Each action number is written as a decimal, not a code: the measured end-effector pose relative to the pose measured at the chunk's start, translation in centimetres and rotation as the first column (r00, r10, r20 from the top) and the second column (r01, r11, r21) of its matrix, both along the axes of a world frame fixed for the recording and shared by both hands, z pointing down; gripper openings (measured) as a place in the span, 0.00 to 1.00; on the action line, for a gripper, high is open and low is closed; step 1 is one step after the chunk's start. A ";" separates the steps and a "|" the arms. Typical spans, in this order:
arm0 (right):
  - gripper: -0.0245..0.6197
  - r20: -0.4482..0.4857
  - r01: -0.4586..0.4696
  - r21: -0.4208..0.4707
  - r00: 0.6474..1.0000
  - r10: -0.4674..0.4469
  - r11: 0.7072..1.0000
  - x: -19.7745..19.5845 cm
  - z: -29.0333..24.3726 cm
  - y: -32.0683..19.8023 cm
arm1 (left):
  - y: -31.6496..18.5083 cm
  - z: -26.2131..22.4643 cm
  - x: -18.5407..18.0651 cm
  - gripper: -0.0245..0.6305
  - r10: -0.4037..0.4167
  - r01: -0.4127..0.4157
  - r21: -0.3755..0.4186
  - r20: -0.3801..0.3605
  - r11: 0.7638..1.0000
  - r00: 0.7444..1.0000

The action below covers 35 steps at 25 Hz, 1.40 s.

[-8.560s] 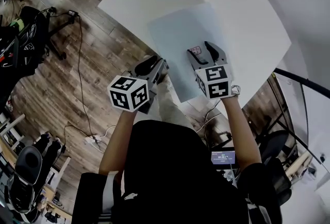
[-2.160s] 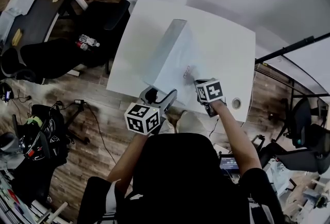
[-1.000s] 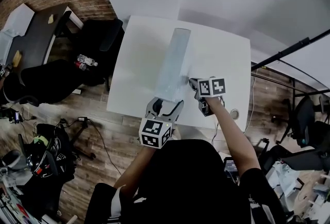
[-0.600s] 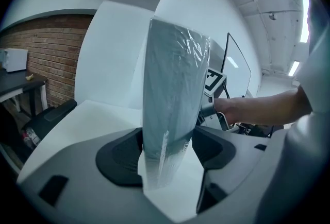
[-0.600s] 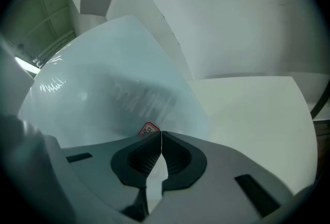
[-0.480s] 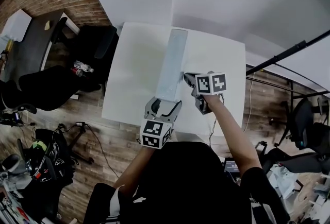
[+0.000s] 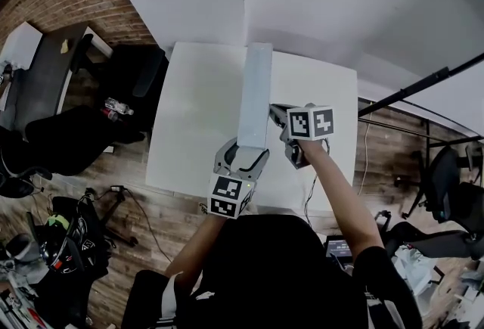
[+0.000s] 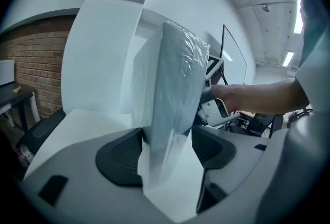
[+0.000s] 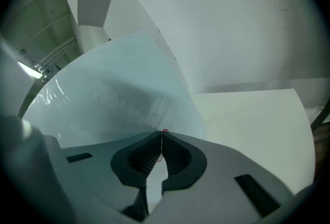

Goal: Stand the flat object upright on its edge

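The flat object is a pale blue-grey panel in clear wrap, and it stands nearly on its long edge along the middle of the white table. My right gripper is shut on the panel's right side, where a bit of pink shows at the jaw tips; the panel fills that view's left. My left gripper is at the panel's near end. In the left gripper view the panel rises between the wide-set jaws of my left gripper, close to both pads, and I see no squeeze on it.
The table's near edge lies just under the left gripper. Black office chairs and a dark desk stand on the wood floor at left. A white wall backs the table. A black pole and another chair are at right.
The panel has tipped from a lean to nearly edge-on, with the right gripper rising along with it. The left gripper has moved in, and its jaws now straddle the panel's near end.
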State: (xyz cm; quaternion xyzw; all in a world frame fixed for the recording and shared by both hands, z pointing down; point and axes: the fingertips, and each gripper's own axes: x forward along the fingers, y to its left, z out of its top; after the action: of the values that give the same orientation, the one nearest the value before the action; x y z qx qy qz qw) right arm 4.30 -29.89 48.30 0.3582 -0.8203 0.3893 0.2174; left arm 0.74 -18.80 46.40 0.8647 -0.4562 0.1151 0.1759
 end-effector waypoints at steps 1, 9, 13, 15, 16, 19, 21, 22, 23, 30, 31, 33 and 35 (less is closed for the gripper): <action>0.10 0.000 -0.001 0.001 1.000 0.001 1.000 0.2 0.0 -0.5 | -0.3 0.0 0.4 0.50 0.017 -0.017 0.007 0.016 1.000 1.000; 0.10 0.011 -0.010 0.004 1.000 0.010 1.000 1.1 -0.1 -3.4 | -3.4 -0.2 2.3 0.50 0.067 -0.069 0.035 0.074 0.997 0.995; 0.10 0.023 -0.008 -0.001 1.000 0.008 1.000 1.3 0.2 -4.4 | -5.0 0.0 2.4 0.50 0.069 -0.072 0.039 0.080 0.997 0.994; 0.10 0.027 -0.008 -0.007 1.000 0.008 1.000 1.3 0.4 -4.9 | -5.9 0.0 2.3 0.50 0.073 -0.076 0.042 0.082 0.996 0.994; 0.10 0.028 -0.009 -0.010 1.000 0.009 1.000 1.3 0.5 -5.2 | -6.3 0.0 2.3 0.50 0.076 -0.080 0.045 0.084 0.996 0.994; 0.10 0.033 -0.012 -0.018 0.999 0.012 1.000 1.1 0.8 -5.7 | -7.5 0.0 1.9 0.50 0.083 -0.088 0.056 0.090 0.995 0.992; 0.10 0.037 -0.010 -0.024 0.999 0.011 1.000 1.0 1.1 -5.8 | -8.1 0.0 1.8 0.50 0.087 -0.092 0.061 0.091 0.994 0.992; 0.10 0.039 -0.009 -0.028 0.999 0.010 1.000 1.0 1.2 -6.0 | -8.5 0.0 1.7 0.50 0.089 -0.094 0.062 0.089 0.994 0.992; 0.10 0.040 -0.008 -0.032 0.999 0.009 0.999 1.0 1.3 -6.1 | -8.8 0.0 1.6 0.50 0.091 -0.097 0.064 0.088 0.993 0.992; 0.10 0.042 -0.005 -0.053 0.999 0.007 0.999 0.5 2.3 -6.8 | -10.9 -0.1 0.9 0.50 0.114 -0.120 0.065 0.088 0.991 0.990; 0.10 0.040 -0.003 -0.055 0.999 0.005 0.998 0.4 2.4 -6.9 | -11.2 -0.1 0.8 0.50 0.118 -0.124 0.065 0.089 0.990 0.989; 0.10 0.039 0.000 -0.060 0.999 0.003 0.998 0.3 2.7 -7.1 | -11.8 -0.1 0.5 0.50 0.123 -0.129 0.068 0.089 0.989 0.988; 0.10 0.045 0.000 -0.069 0.999 0.003 0.998 0.2 3.0 -7.3 | -12.4 -0.2 0.3 0.50 0.126 -0.133 0.072 0.089 0.989 0.988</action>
State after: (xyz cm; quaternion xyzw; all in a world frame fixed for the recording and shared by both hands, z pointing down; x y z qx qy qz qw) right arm 4.48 -37.15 51.29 0.3420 -0.8108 0.4257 0.2108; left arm 1.08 -31.16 46.22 0.8931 -0.4100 0.1448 0.1150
